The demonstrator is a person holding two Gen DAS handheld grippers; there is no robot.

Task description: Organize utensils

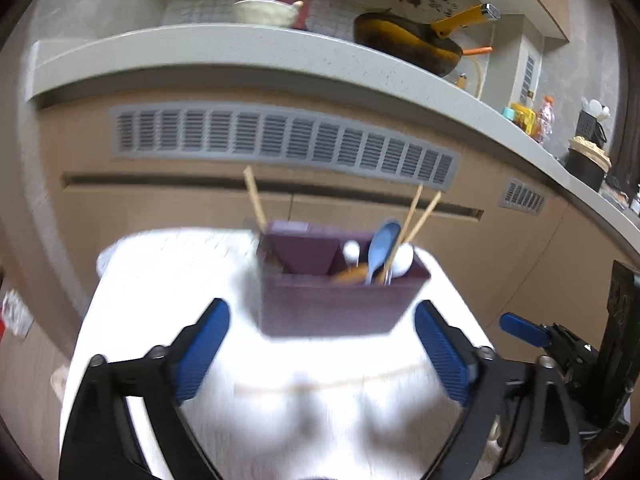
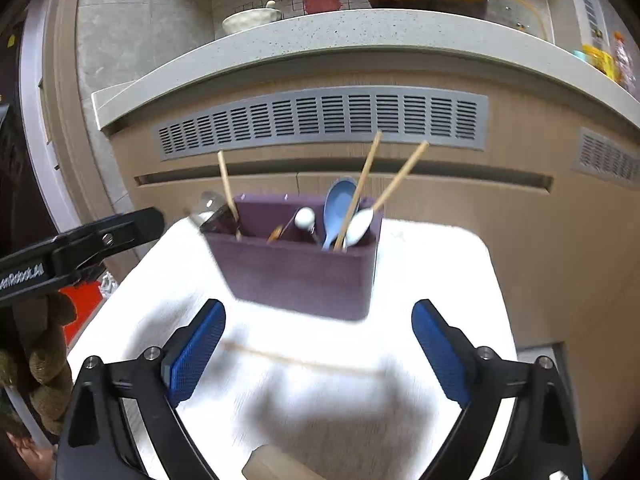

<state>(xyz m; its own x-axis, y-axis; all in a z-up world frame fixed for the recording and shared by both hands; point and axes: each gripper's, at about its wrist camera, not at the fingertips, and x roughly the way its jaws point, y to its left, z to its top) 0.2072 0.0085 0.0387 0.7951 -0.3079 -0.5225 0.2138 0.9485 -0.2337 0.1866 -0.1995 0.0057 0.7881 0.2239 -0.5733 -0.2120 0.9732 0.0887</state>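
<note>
A purple utensil holder (image 1: pixel 340 300) (image 2: pixel 296 276) stands at the far side of the white table (image 1: pixel 160 280) (image 2: pixel 432 272). It holds a blue spoon (image 1: pixel 382 248) (image 2: pixel 338 204), a white spoon (image 1: pixel 402 262) (image 2: pixel 360 224) and wooden chopsticks (image 1: pixel 412 212) (image 2: pixel 364 184). One loose chopstick (image 1: pixel 340 384) (image 2: pixel 300 360) lies crosswise on the table in front of the holder. My left gripper (image 1: pixel 320 312) is open just short of the holder, with nothing between its fingers. My right gripper (image 2: pixel 318 308) is also open and empty, above the loose chopstick.
Behind the table runs a cabinet with a grey vent grille (image 1: pixel 280 140) (image 2: pixel 320 120). Its counter carries a yellow pan (image 1: pixel 408 44) and a bowl (image 1: pixel 264 12). A wooden piece (image 2: pixel 276 464) shows at the near edge. The table drops off left and right.
</note>
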